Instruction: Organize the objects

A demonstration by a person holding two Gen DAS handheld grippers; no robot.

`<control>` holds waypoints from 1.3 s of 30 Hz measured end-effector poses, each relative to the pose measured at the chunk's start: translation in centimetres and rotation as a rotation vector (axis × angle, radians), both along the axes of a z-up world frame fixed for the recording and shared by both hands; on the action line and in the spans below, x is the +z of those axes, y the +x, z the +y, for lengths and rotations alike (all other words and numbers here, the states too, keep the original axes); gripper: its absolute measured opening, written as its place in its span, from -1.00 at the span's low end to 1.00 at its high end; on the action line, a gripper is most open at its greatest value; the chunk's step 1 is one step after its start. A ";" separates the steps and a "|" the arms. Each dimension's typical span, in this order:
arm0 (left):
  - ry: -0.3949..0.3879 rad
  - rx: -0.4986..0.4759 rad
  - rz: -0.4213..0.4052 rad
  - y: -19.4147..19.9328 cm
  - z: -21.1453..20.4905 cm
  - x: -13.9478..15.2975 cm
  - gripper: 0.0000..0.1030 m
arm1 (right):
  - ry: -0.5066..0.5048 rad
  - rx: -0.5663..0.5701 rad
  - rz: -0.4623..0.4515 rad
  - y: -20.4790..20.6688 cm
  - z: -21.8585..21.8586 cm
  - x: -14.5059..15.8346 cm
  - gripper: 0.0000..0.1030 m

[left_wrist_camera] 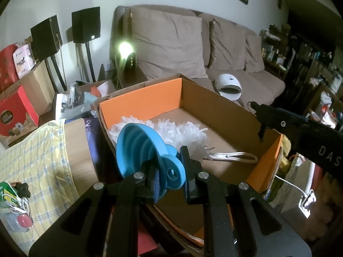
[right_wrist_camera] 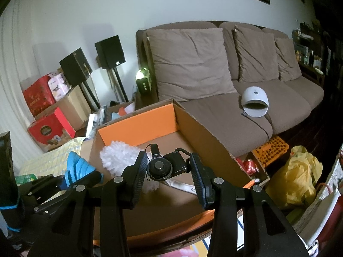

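I've got L gripper clamped on blue funnel, R gripper gripping small black camera, both over cardboard box. Next, prob: lower, release inside beside duster.

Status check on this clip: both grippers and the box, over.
Left gripper shut on blue funnel. Right gripper holding black camera over cardboard box. Duster already inside.
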State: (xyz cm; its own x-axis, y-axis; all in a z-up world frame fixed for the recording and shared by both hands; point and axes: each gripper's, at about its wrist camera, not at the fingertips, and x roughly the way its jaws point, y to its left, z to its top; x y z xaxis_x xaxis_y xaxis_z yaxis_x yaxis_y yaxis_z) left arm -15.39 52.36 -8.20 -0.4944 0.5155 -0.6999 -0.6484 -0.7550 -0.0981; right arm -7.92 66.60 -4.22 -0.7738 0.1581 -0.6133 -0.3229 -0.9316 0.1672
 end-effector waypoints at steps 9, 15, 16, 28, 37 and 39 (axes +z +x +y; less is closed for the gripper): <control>-0.010 0.004 -0.004 -0.1 0.0 -0.5 -0.71 | -0.004 0.002 -0.017 -0.2 -0.1 -0.4 -0.19; -0.009 0.007 -0.006 -0.1 0.1 -0.6 -0.71 | -0.011 0.002 -0.035 -0.4 0.1 -0.8 -0.19; -0.010 0.007 -0.004 0.0 0.2 -0.6 -0.71 | -0.011 0.002 -0.038 -0.4 0.1 -0.9 -0.19; -0.013 0.013 0.002 0.0 0.1 -0.7 -0.71 | -0.013 0.019 -0.064 -0.9 -0.2 -1.3 -0.19; -0.019 0.008 0.013 -0.1 0.3 -0.7 -0.71 | -0.008 0.029 -0.096 -1.3 -0.5 -1.8 -0.19; -0.021 0.008 0.015 -0.1 0.3 -0.8 -0.71 | -0.008 0.028 -0.103 -1.4 -0.4 -1.9 -0.19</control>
State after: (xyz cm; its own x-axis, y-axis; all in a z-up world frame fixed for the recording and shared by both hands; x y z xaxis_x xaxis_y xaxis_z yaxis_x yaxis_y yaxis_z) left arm -15.49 52.66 -8.99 -0.5090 0.4969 -0.7028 -0.6432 -0.7622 -0.0730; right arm -9.30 66.16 -6.16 -0.7107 0.1321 -0.6909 -0.3123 -0.9394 0.1416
